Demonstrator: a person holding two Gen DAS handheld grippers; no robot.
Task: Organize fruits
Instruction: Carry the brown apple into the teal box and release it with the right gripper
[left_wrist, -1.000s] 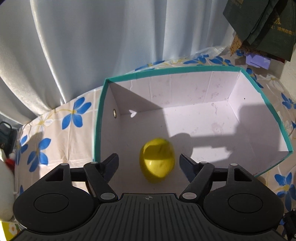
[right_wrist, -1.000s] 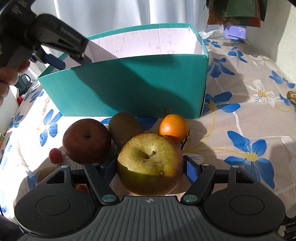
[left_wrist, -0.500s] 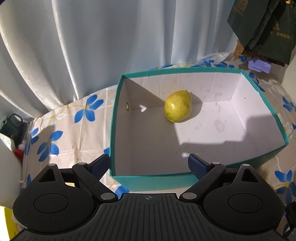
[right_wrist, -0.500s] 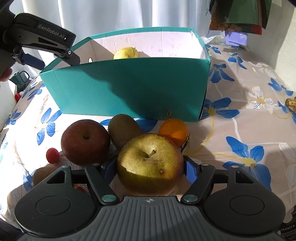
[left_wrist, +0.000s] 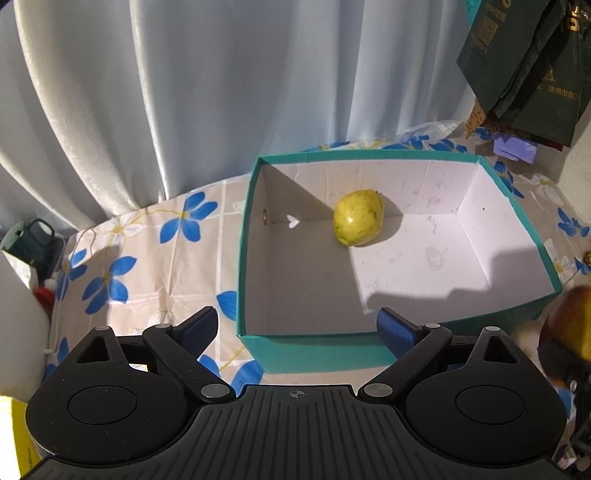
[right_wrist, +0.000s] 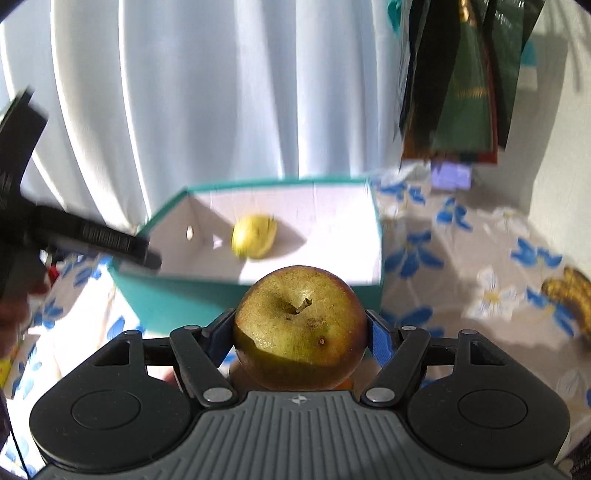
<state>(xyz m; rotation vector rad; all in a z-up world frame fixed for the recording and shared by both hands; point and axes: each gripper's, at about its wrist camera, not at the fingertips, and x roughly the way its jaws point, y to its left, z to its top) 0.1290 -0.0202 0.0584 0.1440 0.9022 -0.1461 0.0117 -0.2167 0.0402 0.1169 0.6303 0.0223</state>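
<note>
One pear (left_wrist: 357, 218), one apple (right_wrist: 300, 328), one box (left_wrist: 314, 354)

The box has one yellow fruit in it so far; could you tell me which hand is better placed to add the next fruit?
Right. The right gripper is shut on an apple just in front of the box. The left gripper is open and holds nothing.

floral tablecloth (left_wrist: 155, 258), teal box (left_wrist: 317, 350), bananas (right_wrist: 570, 295)
</note>
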